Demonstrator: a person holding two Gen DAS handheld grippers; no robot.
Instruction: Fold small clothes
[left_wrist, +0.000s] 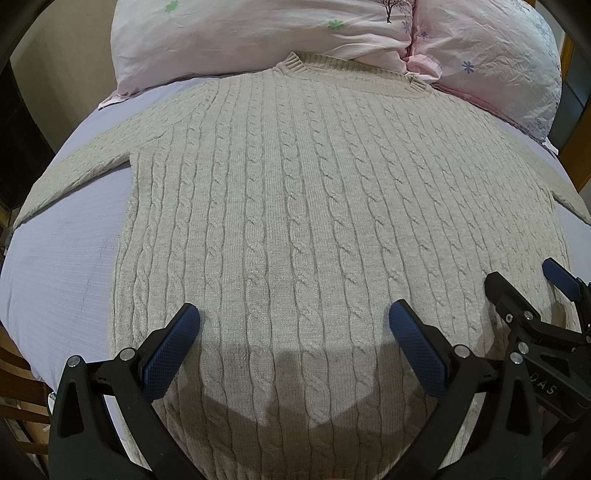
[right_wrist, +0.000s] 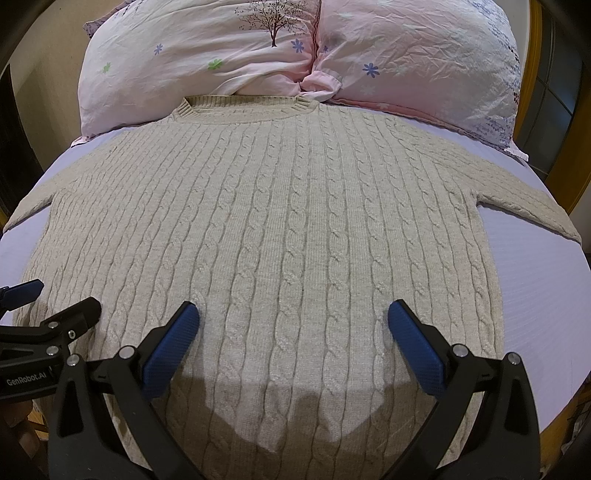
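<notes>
Right, beige cable-knit sweater (left_wrist: 317, 221) spread flat and face-up across the lavender bedsheet (left_wrist: 70, 266), collar (left_wrist: 291, 66) pointing away toward the pillows, hem nearest the cameras. Ribbed neckline just touching the lower edge of the bedding at the head of the bed. One sleeve (left_wrist: 77, 166) stretched out sideways and angled down toward the mattress edge on the left; the other sleeve (right_wrist: 532, 210) doing the same on the right. Body of the knit smooth, cables running straight from collar to hem, no fold in it yet.

Left gripper (left_wrist: 293, 325) hovering low over the lower part of the sweater, blue-padded fingers (left_wrist: 173, 350) spread wide apart, nothing between them. Whether the tips touch the knit, hard to tell. Right gripper (right_wrist: 293, 325) in the same stance over the lower right portion, fingers (right_wrist: 417, 350) splayed open, empty. Both tools side by side, close together: right one poking into the left camera's lower right corner, left one peeking in at the right camera's lower left. Soft shadows of both falling on the hem area beneath.

Beyond the collar, two pink floral pillows: the left pillow (right_wrist: 192, 62) printed with a small tree, the right pillow (right_wrist: 417, 66) crumpled and dotted with purple flowers, pressed together at the middle. Wooden frame (right_wrist: 532, 74) glimpsed at the far right.
</notes>
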